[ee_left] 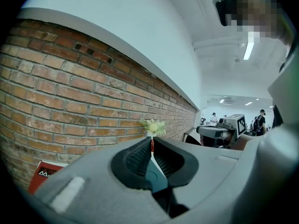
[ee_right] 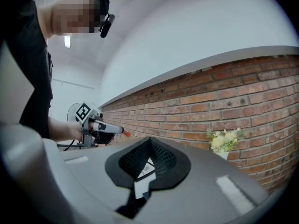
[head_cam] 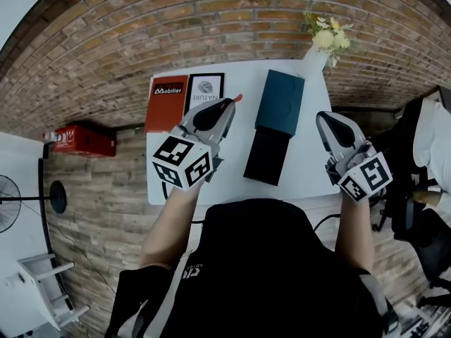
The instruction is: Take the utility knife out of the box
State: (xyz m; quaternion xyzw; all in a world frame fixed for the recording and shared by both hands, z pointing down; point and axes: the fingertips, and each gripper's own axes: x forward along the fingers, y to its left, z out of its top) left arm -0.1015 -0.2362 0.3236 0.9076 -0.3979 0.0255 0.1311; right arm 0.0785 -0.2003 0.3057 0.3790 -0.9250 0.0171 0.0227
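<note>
Holding the utility knife (head_cam: 237, 98) in a narrow grip, your left tool (head_cam: 227, 106) is left of the box (head_cam: 280, 104) on the table (head_cam: 236, 153), the knife's axis pointing upper right (right tool (head_cam: 325, 122) closed, empty).

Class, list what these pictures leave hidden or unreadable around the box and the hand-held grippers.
- Head view: the left hand-held gripper covers its held tool except a red tip.
- Head view: the tray of the box is too dark to show contents.
- Both gripper views: each hand-held gripper's body hides nearly all the table.
</note>
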